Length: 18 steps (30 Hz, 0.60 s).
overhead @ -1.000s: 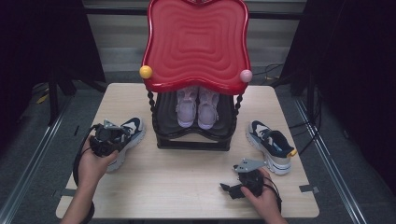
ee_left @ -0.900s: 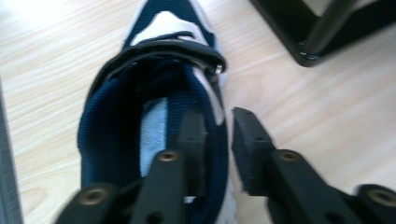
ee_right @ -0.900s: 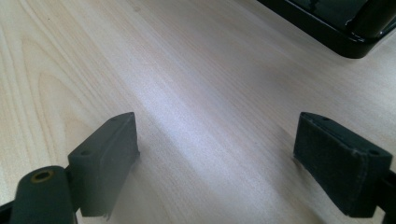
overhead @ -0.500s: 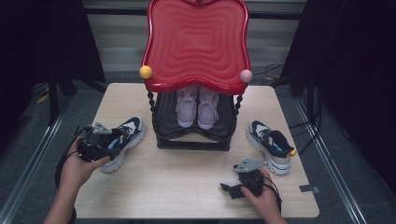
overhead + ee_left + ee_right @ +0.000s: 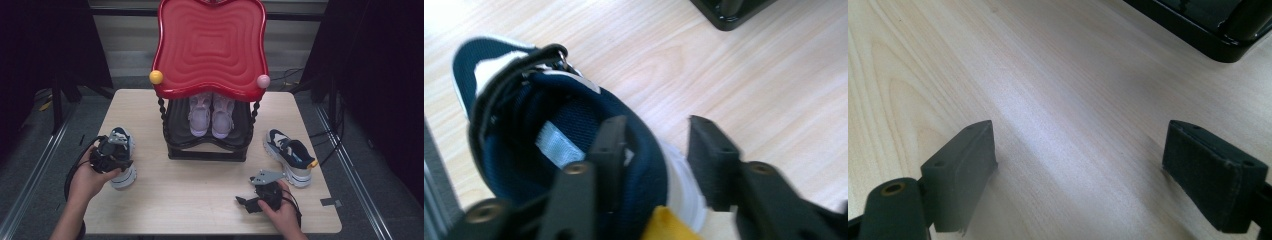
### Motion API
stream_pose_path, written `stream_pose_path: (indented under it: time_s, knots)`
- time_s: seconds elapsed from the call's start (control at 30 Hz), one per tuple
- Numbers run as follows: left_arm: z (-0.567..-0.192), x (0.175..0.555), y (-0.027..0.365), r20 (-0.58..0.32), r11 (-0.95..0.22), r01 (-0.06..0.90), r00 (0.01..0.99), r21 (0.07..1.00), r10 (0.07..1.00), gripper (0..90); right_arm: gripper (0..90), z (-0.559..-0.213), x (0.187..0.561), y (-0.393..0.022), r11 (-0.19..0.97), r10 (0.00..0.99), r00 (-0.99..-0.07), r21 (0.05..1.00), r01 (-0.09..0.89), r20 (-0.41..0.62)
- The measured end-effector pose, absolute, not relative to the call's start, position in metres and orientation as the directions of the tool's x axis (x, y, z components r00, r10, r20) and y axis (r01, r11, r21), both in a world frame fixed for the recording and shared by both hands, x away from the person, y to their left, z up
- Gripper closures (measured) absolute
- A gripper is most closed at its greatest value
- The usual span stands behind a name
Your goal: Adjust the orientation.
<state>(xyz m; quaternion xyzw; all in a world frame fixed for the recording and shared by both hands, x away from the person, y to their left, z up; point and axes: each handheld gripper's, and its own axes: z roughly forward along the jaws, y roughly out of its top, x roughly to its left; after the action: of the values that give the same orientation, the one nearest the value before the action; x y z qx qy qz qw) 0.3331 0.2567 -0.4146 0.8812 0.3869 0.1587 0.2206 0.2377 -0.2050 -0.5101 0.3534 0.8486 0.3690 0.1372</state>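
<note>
A navy and white sneaker (image 5: 127,174) (image 5: 524,115) lies at the table's left. My left gripper (image 5: 117,160) (image 5: 654,135) straddles its heel wall, one jaw inside the collar and the other outside against the white sole. Its jaws have just been closing with that wall between them and now grip it. The matching sneaker (image 5: 290,155) lies at the right. My right gripper (image 5: 245,204) (image 5: 1078,145) rests low on the wood near the front right, jaws wide apart with nothing between them.
A black stand (image 5: 172,145) with a red wavy top (image 5: 210,45) fills the table's middle back and holds a pair of pale pink shoes (image 5: 211,115). Its black base corner (image 5: 1218,45) lies ahead of the right gripper. Bare wood (image 5: 200,185) spreads in front.
The left hand and its gripper have shifted a little left and toward the person along the sneaker, settling at its heel end. The right hand has not moved.
</note>
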Motion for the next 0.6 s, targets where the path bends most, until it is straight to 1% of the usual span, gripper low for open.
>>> stream_pose_path:
  time_s: [0.03,0.1,0.17,0.23,0.33,0.37,0.47,0.6]
  knots:
    - [-0.414,0.334,0.257,0.103,-0.599,0.612,0.650,0.517,0.753,70.2,13.3,-0.510,0.238,-0.205,0.479,0.700,-0.714,0.724,0.497,0.027]
    - [-0.414,0.334,0.257,0.095,-0.595,0.614,0.650,0.519,0.754,71.9,13.3,-0.510,0.238,-0.205,0.479,0.700,-0.714,0.724,0.497,0.027]
    - [-0.414,0.333,0.255,0.087,-0.588,0.610,0.651,0.531,0.754,75.7,13.3,-0.510,0.238,-0.205,0.479,0.699,-0.714,0.724,0.496,0.027]
    - [-0.414,0.331,0.252,0.091,-0.592,0.599,0.657,0.539,0.748,76.3,13.3,-0.510,0.238,-0.205,0.480,0.698,-0.715,0.724,0.496,0.027]
    - [-0.415,0.326,0.245,0.040,-0.574,0.598,0.672,0.560,0.740,76.6,13.3,-0.510,0.238,-0.205,0.480,0.699,-0.715,0.724,0.496,0.027]
    - [-0.414,0.324,0.241,0.049,-0.584,0.589,0.679,0.558,0.732,76.6,13.3,-0.510,0.238,-0.205,0.480,0.699,-0.715,0.724,0.496,0.027]
    - [-0.413,0.318,0.232,0.024,-0.577,0.576,0.696,0.579,0.718,76.6,13.3,-0.510,0.238,-0.205,0.479,0.699,-0.715,0.724,0.496,0.027]
    - [-0.412,0.312,0.219,0.005,-0.594,0.560,0.725,0.577,0.689,76.6,13.3,-0.510,0.238,-0.205,0.479,0.699,-0.715,0.724,0.496,0.027]
